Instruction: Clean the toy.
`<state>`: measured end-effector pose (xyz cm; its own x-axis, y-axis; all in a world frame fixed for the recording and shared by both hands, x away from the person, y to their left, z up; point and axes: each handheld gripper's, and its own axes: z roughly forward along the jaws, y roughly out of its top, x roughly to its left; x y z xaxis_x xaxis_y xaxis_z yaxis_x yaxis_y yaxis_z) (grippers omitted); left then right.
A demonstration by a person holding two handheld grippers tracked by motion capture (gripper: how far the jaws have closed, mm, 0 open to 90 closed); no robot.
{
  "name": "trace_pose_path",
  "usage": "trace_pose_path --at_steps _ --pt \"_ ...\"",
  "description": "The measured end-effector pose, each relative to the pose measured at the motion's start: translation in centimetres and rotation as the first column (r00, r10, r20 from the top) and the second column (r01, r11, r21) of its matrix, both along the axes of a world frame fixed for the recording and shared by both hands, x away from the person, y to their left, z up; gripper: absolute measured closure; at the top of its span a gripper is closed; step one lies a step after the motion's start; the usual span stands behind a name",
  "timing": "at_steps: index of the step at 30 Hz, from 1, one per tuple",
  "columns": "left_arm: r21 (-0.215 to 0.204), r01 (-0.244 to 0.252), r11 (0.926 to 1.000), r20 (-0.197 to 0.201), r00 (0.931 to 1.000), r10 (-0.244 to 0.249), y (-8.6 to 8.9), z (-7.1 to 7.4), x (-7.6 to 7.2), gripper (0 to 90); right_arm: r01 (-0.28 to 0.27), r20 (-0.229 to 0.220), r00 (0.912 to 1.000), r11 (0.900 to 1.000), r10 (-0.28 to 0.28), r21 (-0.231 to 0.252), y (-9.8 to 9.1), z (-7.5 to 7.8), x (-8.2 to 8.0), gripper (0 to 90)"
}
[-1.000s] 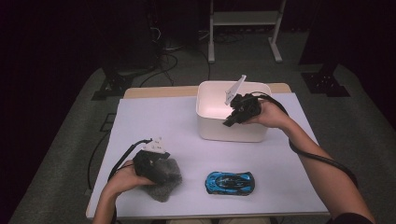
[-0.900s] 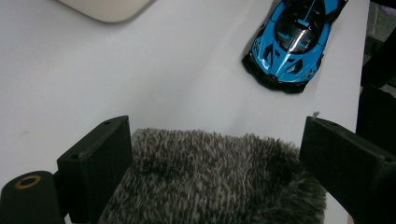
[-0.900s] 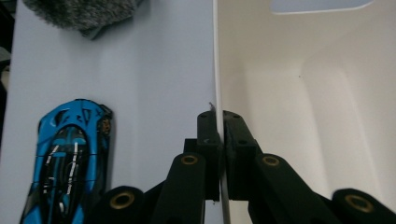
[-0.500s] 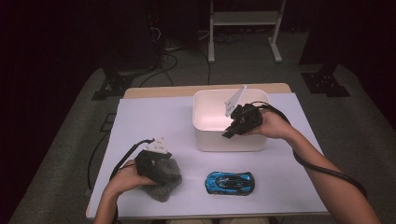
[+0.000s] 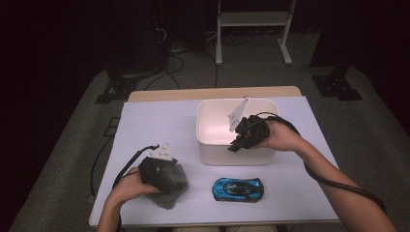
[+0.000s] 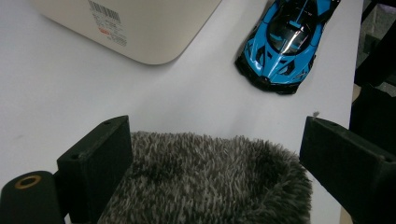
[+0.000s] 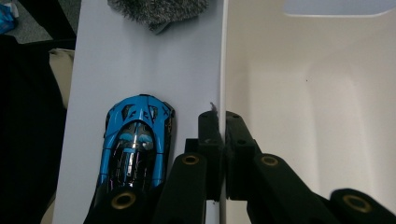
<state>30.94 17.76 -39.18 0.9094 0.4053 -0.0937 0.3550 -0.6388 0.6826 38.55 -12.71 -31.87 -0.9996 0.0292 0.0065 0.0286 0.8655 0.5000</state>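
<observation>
White tub [image 5: 237,147] stands near the middle of the table [image 5: 145,121], toward its far edge, an open rectangular container with rounded corners and a pale inside. In the right gripper view its near wall [image 7: 223,70] runs straight up between the two jaws. Compared with a second ago the tub sits closer to the person: it then lay farther back and a little more to the right, and it now stands nearer the blue toy car.

Next in size, the right gripper [image 5: 238,143] sits over the tub's near right rim, with the person's right hand wrapped round its body. Its jaws are pinched together on the tub's near wall, one inside and one outside. A second ago this gripper was at the tub's far right part; it has come toward the person along with the tub.

The left gripper [image 5: 162,174] rests at the near left of the table over the grey furry cloth [image 6: 205,182]. Its jaws stand wide apart, one on either side of the cloth; whether the pads actually press on the fur I cannot tell. It has kept its place.

Smallest, the blue toy car [image 5: 238,189] lies on the table just in front of the tub, between the cloth and the person's right forearm, where it lay before.
</observation>
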Motion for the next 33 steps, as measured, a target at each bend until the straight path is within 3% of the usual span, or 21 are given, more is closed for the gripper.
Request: trace_pose_path --at_steps 10,12,15,22,28,33 --pt "0.000 0.003 1.0000 0.000 1.0000 -0.003 -0.1 -0.1 0.1 8.9 -0.001 0.009 1.0000 1.0000 0.001 0.009 -0.1 -0.1 -0.6 85.5" --pt "0.001 0.001 1.0000 0.002 1.0000 -0.001 -0.1 -0.1 0.1 8.9 0.017 -0.015 0.9998 0.9995 -0.016 0.028 -0.2 0.1 -0.4 77.6" --pt "-0.001 -0.010 0.9999 0.009 0.9999 0.010 0.0 -0.2 0.1 8.9 0.051 0.011 0.9986 0.9977 -0.052 0.045 -0.4 0.7 -0.5 66.2" --pt "-0.007 -0.025 0.9997 0.023 0.9994 0.025 0.0 -0.2 0.1 8.9 0.085 0.007 0.9962 0.9861 -0.087 0.143 -1.7 2.6 -1.9 48.2" --pt "-0.014 -0.032 0.9994 0.052 0.9981 0.033 -0.2 -0.2 0.0 8.9 0.080 0.010 0.9965 0.9810 -0.083 0.177 -2.3 3.4 -3.9 37.7" --pt "-0.013 -0.033 0.9994 0.068 0.9971 0.034 -0.4 -0.2 0.0 7.2 0.066 0.014 0.9975 0.9810 -0.070 0.182 -2.6 2.7 -5.8 31.1"
